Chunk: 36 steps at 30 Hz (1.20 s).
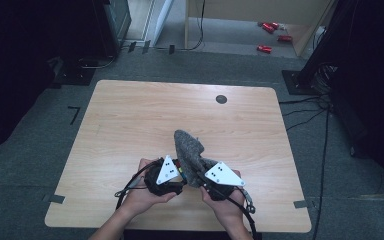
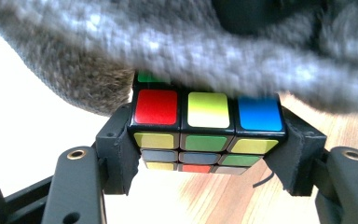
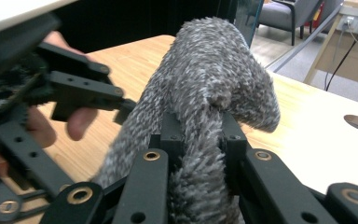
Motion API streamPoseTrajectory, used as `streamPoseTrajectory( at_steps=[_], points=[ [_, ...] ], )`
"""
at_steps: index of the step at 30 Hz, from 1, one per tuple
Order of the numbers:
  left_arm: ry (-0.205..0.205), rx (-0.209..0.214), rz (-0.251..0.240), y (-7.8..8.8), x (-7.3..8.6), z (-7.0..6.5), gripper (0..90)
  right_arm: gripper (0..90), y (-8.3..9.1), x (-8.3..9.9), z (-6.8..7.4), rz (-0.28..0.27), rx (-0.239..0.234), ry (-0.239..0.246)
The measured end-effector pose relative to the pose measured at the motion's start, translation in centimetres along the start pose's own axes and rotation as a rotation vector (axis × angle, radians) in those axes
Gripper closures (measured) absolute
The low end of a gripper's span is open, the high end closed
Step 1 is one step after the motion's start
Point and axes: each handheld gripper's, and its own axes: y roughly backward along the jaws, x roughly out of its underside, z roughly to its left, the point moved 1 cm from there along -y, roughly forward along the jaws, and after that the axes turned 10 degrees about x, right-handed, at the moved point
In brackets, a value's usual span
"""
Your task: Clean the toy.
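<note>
Your left tongs [image 2: 205, 154] are clenched on a puzzle cube [image 2: 205, 126], one jaw pressed flat against each of two opposite sides, held just above the table [image 1: 130, 115] near its front edge. Your right tongs [image 3: 198, 140] are clenched on a bunched fold of a grey fuzzy cloth [image 3: 214, 70], which rises in a limp hump between the two hands and drapes over the top of the cube; in the high view the cloth [image 1: 190, 150] stands between the left tongs [image 1: 172, 172] and the right tongs [image 1: 205, 180]. Judgement on the cube: rigid, light, glossy plastic faces, so likely slippery under the jaws; the layers can twist, so grip square across flat opposite faces as you have it, not on corners or across a single layer. Judgement on the cloth: soft, light, no stiffness of its own, thick pile that compresses; it will sag and slide wherever it is not pinched. Take it by a gathered fold or near an edge, deep between the jaws, since a shallow pinch on pile alone may slip. Wiping pressure could turn the cube in the left tongs, so keep that grip firm
</note>
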Motion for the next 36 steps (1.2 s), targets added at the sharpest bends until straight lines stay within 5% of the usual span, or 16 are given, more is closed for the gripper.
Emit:
streamPoseTrajectory(
  at_steps=[5, 7, 11, 17, 23, 27, 30, 34, 35, 36],
  points=[
    [0.002, -0.003, 0.006, 0.0, 0.1, 0.1, 35.3, 77.5, -0.3, 0.1, 2.0, -0.011, -0.049, 0.081],
    [0.004, -0.002, 0.000, 0.1, 0.1, 0.1, 35.3, 77.7, -0.3, 0.1, 1.3, -0.009, -0.049, 0.057],
    [0.008, 0.007, -0.012, 0.2, 0.0, 0.1, 35.3, 77.9, 0.0, 0.0, -0.2, 0.006, 0.039, 0.030],
    [0.001, -0.006, 0.003, 0.1, 0.1, 0.1, 35.3, 77.8, -0.1, -0.1, 2.9, -0.017, -0.015, 0.161],
    [-0.007, 0.003, 0.004, 0.1, 0.1, 0.0, 35.3, 78.1, -0.2, 0.1, 0.5, 0.010, 0.020, 0.043],
    [-0.005, -0.004, 0.002, 0.2, 0.0, 0.1, 35.3, 78.0, 0.0, 0.1, 2.5, -0.017, -0.032, 0.112],
    [-0.012, -0.003, -0.003, 0.3, 0.1, 0.1, 35.3, 78.2, 0.0, 0.1, 3.2, -0.028, -0.021, 0.191],
    [-0.015, 0.009, -0.017, 0.4, 0.0, 0.0, 35.4, 78.5, 0.0, 0.0, 1.8, -0.027, 0.013, 0.161],
    [-0.011, 0.033, -0.057, 0.6, 0.2, 0.2, 35.4, 78.5, 0.1, 0.0, -0.2, -0.005, 0.051, 0.076],
    [-0.004, 0.040, -0.084, 0.8, 0.3, 0.4, 35.3, 78.4, 0.3, -0.1, -0.8, -0.008, 0.056, 0.050]
  ],
)
